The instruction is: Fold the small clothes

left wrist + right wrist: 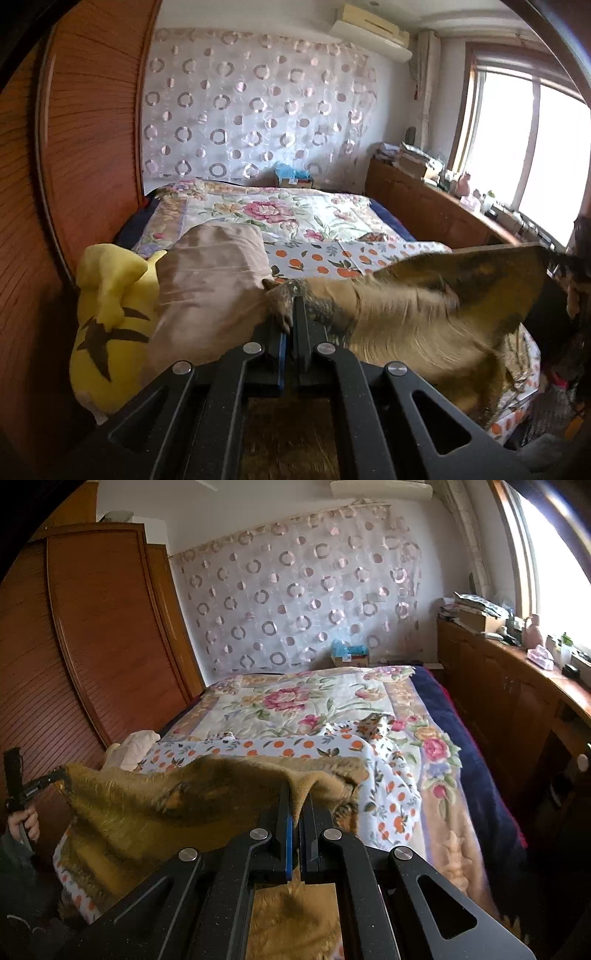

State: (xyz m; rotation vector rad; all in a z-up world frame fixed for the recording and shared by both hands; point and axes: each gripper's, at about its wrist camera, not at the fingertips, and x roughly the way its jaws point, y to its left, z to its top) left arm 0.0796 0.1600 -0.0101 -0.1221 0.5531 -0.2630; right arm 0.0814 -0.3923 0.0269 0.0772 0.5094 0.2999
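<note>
The cloth [155, 805] hangs stretched over the bed [314, 701], because the left gripper [293, 314] and right gripper [297, 805] each pinch one edge tight, ready to fold

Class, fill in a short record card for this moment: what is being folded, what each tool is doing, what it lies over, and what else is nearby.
item: tan fuzzy garment, lifted and stretched between both tools
left tool: shut on garment edge
right tool: shut on garment edge
surface: bed with orange-print sheet over floral blanket
nearby: yellow plush toy, beige pillow, wooden wardrobe
</note>
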